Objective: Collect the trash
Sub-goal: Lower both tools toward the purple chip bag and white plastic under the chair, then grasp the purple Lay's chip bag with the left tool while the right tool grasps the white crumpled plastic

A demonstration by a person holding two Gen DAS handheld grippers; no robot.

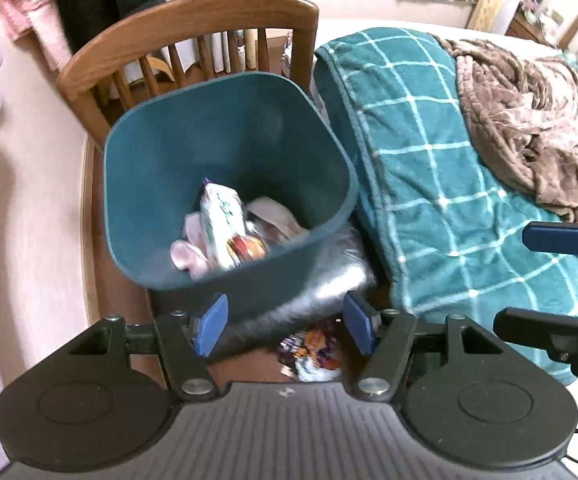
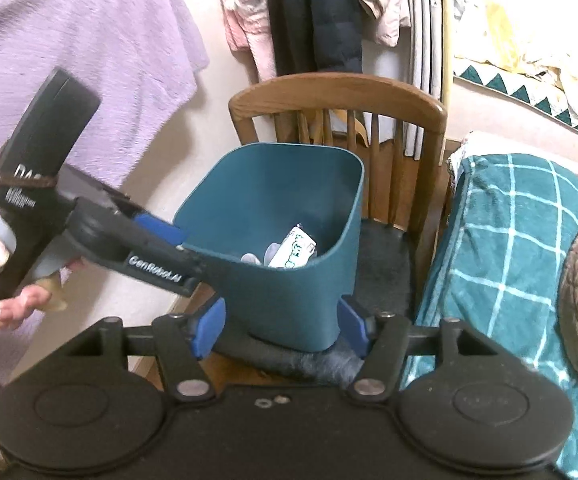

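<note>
A teal trash bin (image 1: 161,160) stands on a wooden chair's seat, with wrappers (image 1: 225,228) and crumpled paper inside. It also shows in the right wrist view (image 2: 289,280). A colourful wrapper (image 1: 313,350) lies on the seat in front of the bin. My left gripper (image 1: 285,328) is open and empty, just above that wrapper and near the bin's front. In the right wrist view the left gripper (image 2: 169,240) reaches to the bin's left rim. My right gripper (image 2: 281,328) is open and empty, its jaws either side of the bin's base.
The wooden chair (image 1: 193,20) has a spindle back and a dark seat cushion (image 2: 381,256). A bed with a teal checked blanket (image 1: 449,200) and a brown throw (image 1: 529,120) lies to the right. Clothes (image 2: 313,12) hang on the wall behind.
</note>
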